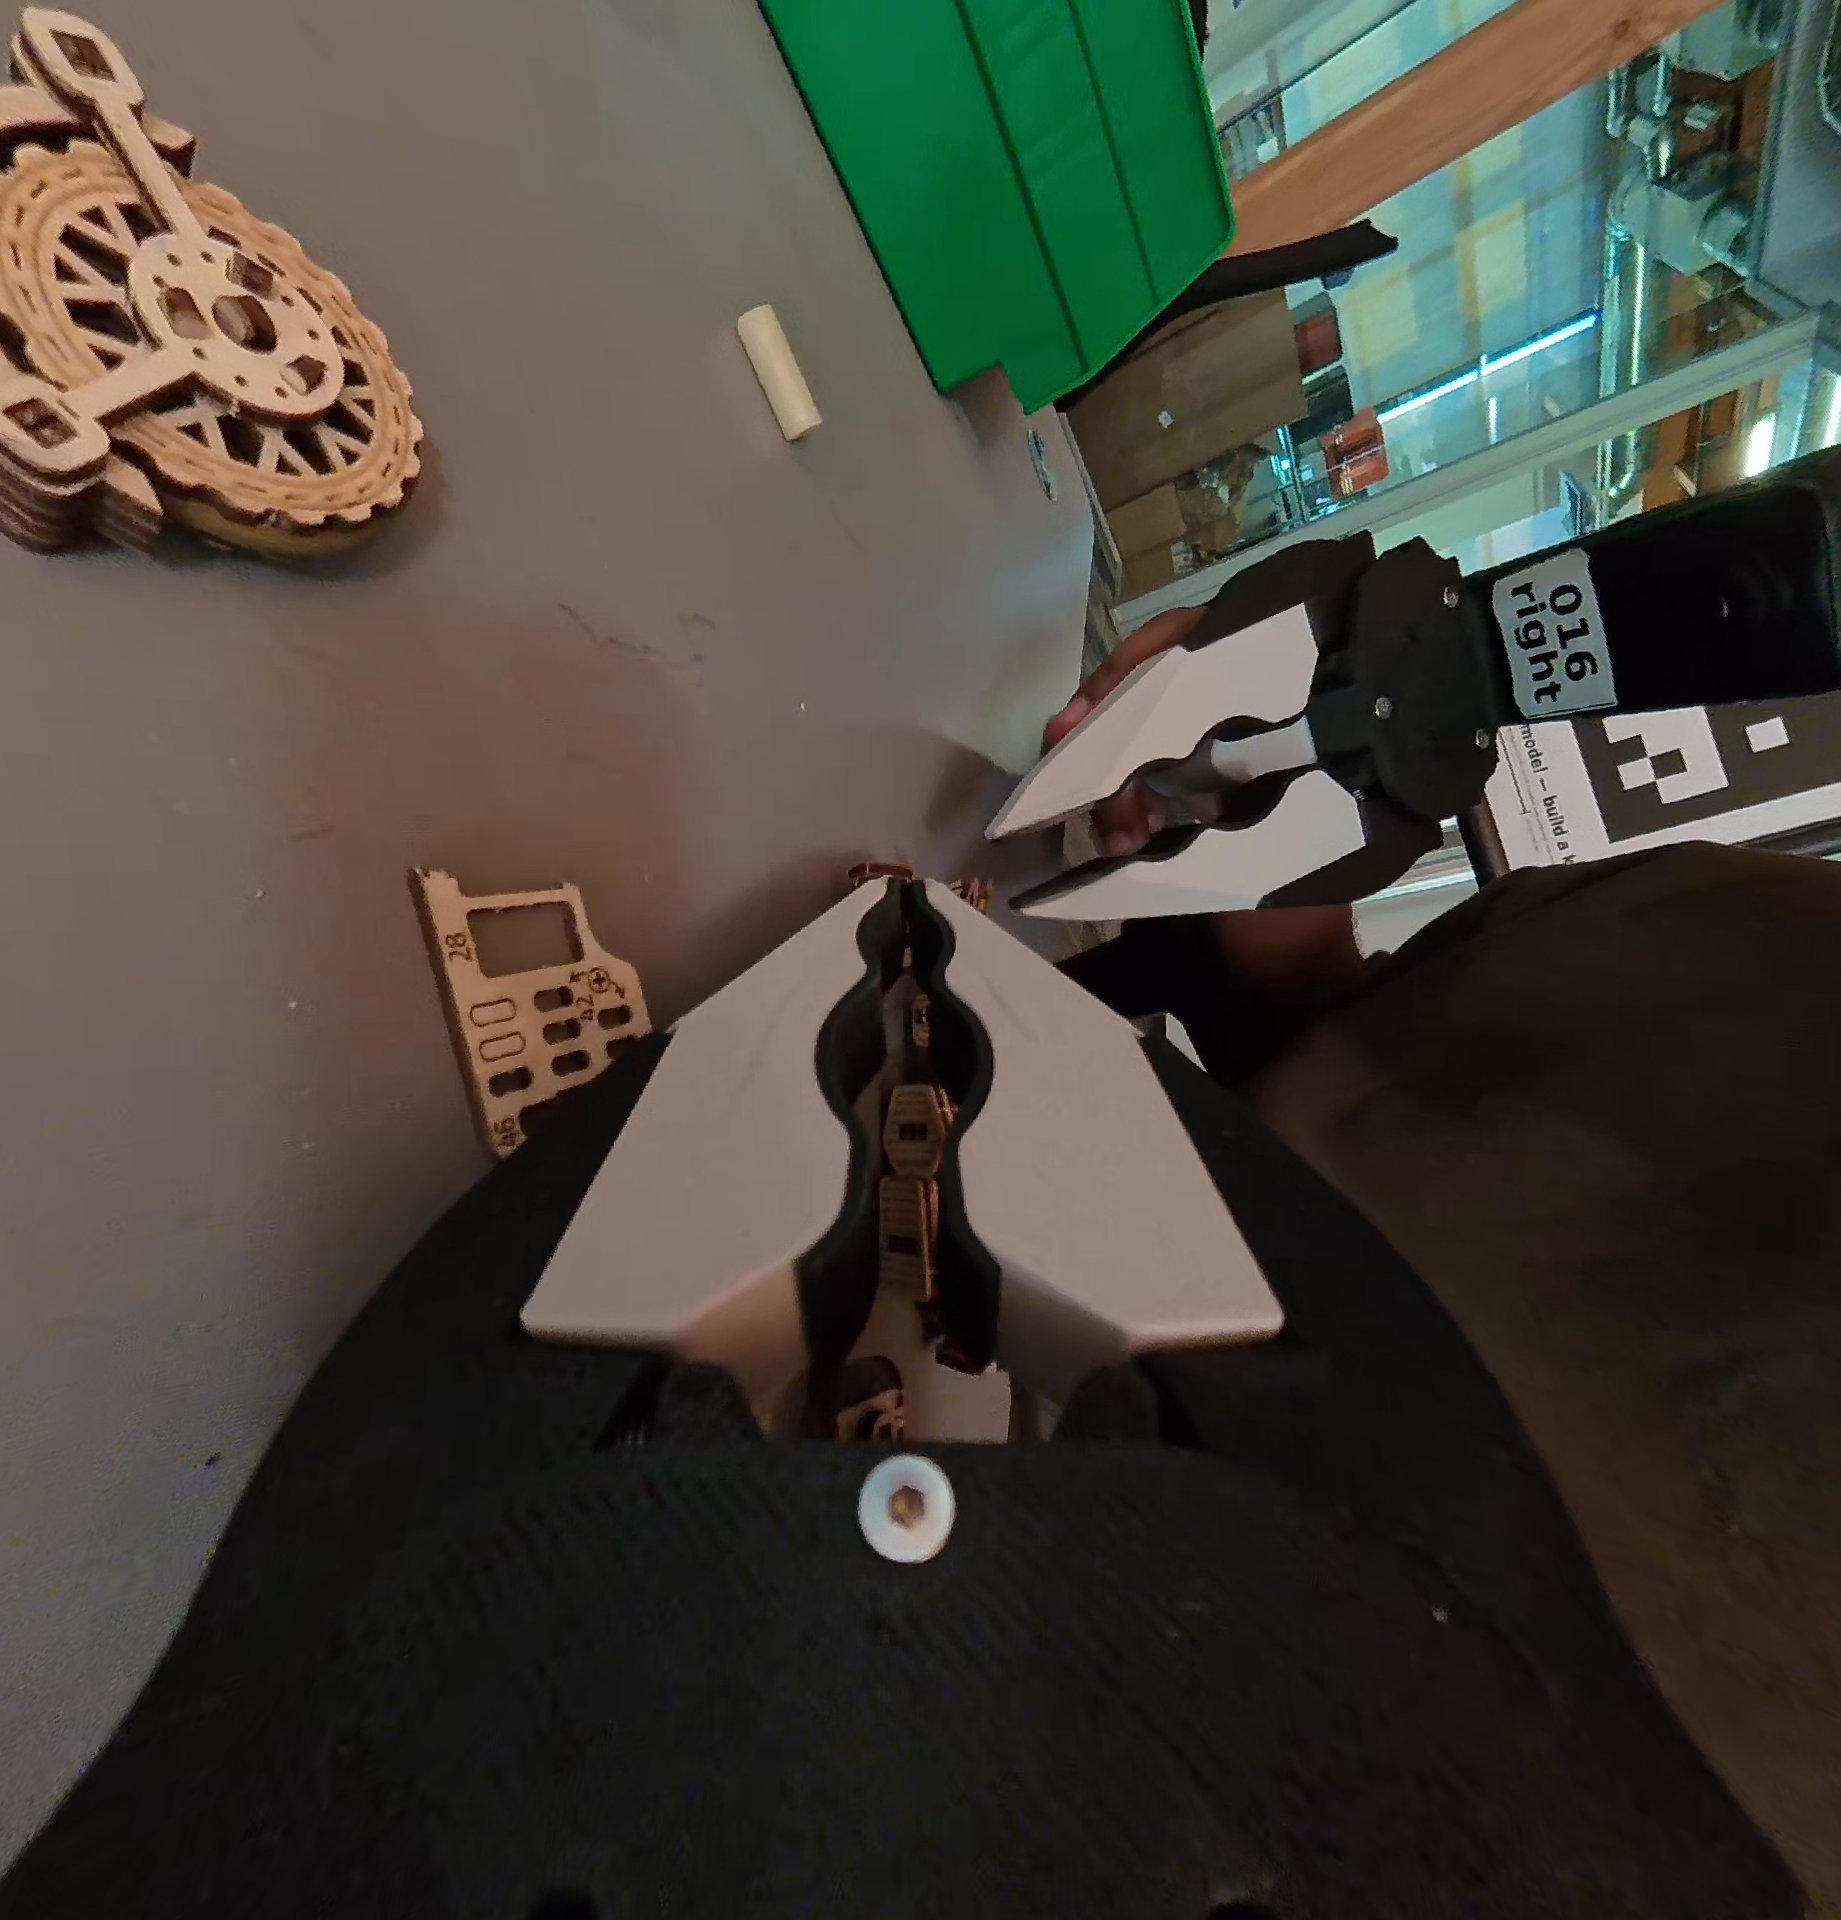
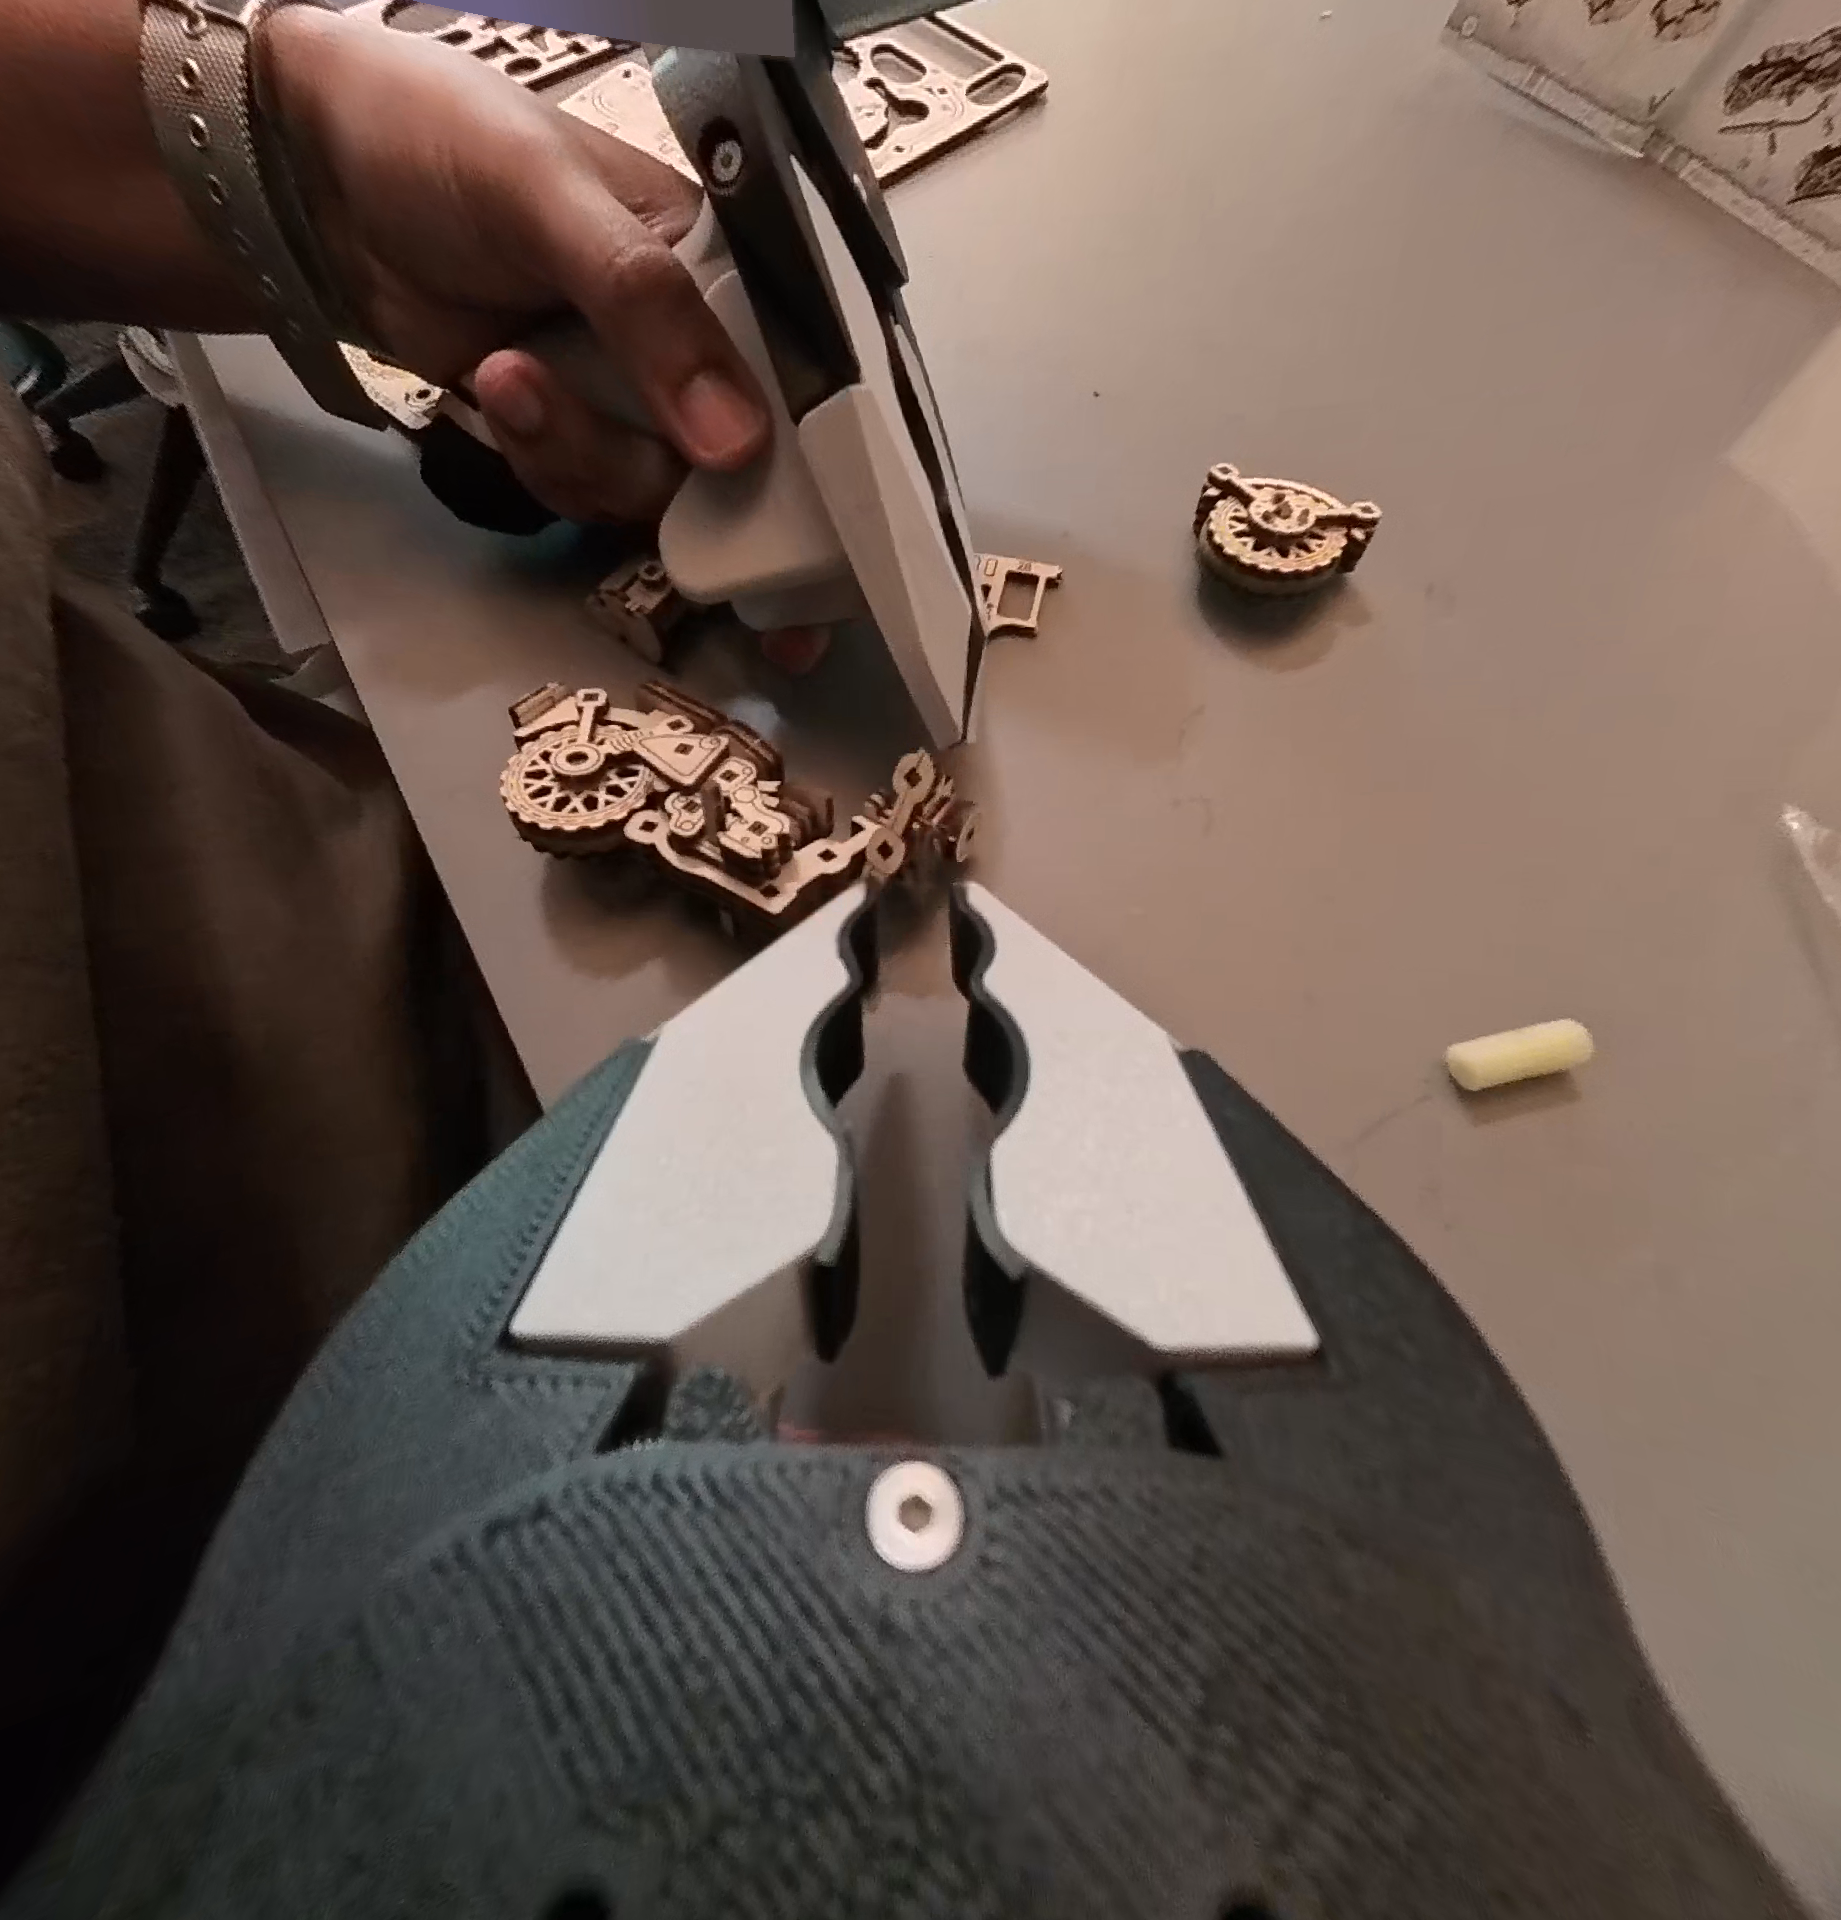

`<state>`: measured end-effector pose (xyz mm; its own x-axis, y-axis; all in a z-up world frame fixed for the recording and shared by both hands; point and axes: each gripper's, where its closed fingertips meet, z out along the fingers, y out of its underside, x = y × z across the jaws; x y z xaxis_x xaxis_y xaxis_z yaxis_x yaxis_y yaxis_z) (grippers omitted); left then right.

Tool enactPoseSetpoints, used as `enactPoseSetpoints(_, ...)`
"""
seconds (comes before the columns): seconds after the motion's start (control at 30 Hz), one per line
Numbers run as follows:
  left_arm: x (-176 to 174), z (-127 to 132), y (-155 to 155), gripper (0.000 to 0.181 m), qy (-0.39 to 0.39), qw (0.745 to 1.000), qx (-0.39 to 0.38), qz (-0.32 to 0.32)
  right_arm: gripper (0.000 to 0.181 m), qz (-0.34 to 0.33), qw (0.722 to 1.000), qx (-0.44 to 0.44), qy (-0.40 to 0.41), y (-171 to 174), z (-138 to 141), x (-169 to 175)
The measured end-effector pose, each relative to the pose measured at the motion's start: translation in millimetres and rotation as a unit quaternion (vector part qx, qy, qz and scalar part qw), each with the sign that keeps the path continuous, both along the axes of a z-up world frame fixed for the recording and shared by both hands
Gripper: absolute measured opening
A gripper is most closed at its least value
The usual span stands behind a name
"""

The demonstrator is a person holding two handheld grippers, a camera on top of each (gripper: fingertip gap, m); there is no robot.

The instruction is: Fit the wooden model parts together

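Note:
The wooden model [image 2: 646, 800], a motorbike-like assembly with a wheel and a chain-like front arm [image 2: 895, 821], lies on the grey table [image 2: 1311, 779]. My left gripper [image 2: 960, 736] comes down from above, held by a hand. Its jaws are shut on a thin wooden piece at the front arm's end. In the left wrist view the model [image 1: 911, 1143] shows through the gap between the closed fingers of the left gripper [image 1: 905, 891]. My right gripper [image 2: 911, 899] is open and empty, its tips just short of the front arm. It also shows in the left wrist view [image 1: 1004, 868].
A separate wooden wheel assembly [image 2: 1285, 530] [image 1: 168, 312] lies farther out. A flat wooden part with slots [image 1: 526, 997] [image 2: 1015, 597] lies by the left gripper. A cream cylinder [image 2: 1518, 1051] [image 1: 779, 372], a green bin [image 1: 1020, 177] and wooden part sheets [image 2: 926, 83] are around. Less than 4 cm separates the two grippers' tips.

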<state>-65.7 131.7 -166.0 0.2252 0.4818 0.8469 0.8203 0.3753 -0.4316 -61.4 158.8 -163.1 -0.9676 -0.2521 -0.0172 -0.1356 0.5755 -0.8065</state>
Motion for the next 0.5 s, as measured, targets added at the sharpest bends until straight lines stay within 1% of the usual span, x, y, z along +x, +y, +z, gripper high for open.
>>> enactPoseSetpoints(0.23,3,6,3,0.0,0.025,1.0,0.003,-0.011,0.012,0.014,1.0,0.012,-0.009,3,-4,5)
enactPoseSetpoints(0.33,6,8,8,0.01,0.029,0.999,0.0,-0.024,0.012,0.016,1.0,0.018,-0.001,3,-7,5)
enactPoseSetpoints(0.4,6,9,12,0.013,0.032,0.999,-0.003,-0.03,0.012,0.015,1.0,0.018,0.0,3,-7,5)
enactPoseSetpoints(0.5,5,8,15,0.011,0.031,0.999,-0.01,-0.029,0.012,0.013,1.0,0.016,0.002,2,-7,4)
